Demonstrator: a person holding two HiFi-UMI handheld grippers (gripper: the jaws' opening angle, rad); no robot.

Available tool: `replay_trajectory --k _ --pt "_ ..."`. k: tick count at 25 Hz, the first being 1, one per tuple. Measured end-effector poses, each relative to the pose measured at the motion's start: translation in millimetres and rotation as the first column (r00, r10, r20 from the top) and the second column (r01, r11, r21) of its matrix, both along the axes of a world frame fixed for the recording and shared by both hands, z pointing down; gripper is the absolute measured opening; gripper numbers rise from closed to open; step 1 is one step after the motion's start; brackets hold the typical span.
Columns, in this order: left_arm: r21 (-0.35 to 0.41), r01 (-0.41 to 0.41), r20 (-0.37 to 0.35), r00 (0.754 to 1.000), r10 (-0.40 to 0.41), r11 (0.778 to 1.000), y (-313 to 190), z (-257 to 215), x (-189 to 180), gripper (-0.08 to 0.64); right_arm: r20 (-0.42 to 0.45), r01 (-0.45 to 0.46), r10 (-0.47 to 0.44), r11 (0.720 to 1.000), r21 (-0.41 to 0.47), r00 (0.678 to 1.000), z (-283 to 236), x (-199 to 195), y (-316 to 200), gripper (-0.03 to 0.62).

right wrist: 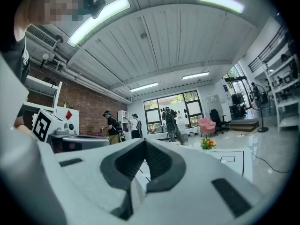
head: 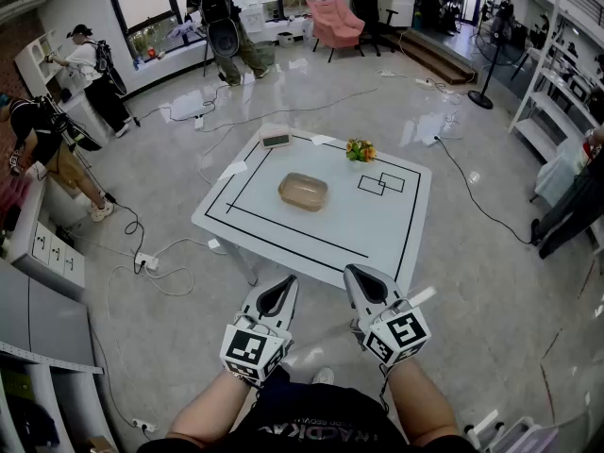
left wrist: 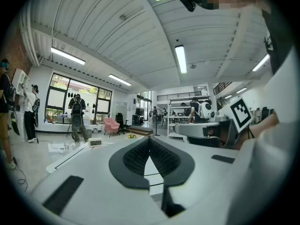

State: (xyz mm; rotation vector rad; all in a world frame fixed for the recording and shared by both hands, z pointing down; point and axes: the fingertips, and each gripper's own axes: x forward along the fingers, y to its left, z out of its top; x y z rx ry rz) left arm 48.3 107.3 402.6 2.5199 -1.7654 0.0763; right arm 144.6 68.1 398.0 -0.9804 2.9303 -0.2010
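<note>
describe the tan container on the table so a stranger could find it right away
Find the white table with black tape lines in the middle of the floor. Inside its big taped rectangle lies the tan container, shallow with rounded corners. It is the only brown thing there; the flowers and the small digital clock sit at the far edge.

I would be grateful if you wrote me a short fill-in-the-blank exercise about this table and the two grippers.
1. The jaws of the left gripper and the right gripper are both ____, with nothing between them.
2. The flowers stand by the ____ edge of the table, seen from the person.
3. The container lies inside a frame of ____ lines.
4. The armchair near the windows is ____.
Missing words: shut; far; black; pink.
</note>
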Motion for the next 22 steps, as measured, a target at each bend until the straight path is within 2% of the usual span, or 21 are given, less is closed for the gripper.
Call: replay_trajectory --k 10,13,17,19,22 --pt "0.013 0.001 -0.014 1.000 -0.001 1.000 -2.9 -4.5 -0.4 0.000 -0.012 0.013 -0.012 0.999 0.031 1.000 -7.3 -0.9 0.9 0.002" --pt "0.016 -0.003 -0.013 1.000 0.003 1.000 -4.1 -5.7 0.7 0.023 -0.023 0.011 -0.010 0.999 0.037 1.000 -7.6 -1.2 -0.6 0.002" --pt "0.017 -0.015 -0.010 1.000 0.015 1.000 -7.4 -5.1 5.1 0.086 0.004 0.023 -0.023 0.999 0.023 1.000 -5.4 1.1 -3.9 0.009" --pt "0.018 -0.030 -0.005 1.000 0.030 0.999 -9.1 -5.4 8.5 0.124 0.013 0.038 -0.038 0.999 0.020 0.999 -6.0 0.8 -5.0 0.038" --pt "0.012 -0.066 0.001 0.998 0.066 0.998 -12.5 -4.3 15.2 0.260 0.019 0.073 -0.073 0.997 0.020 0.997 -8.3 -3.4 -6.3 0.107"
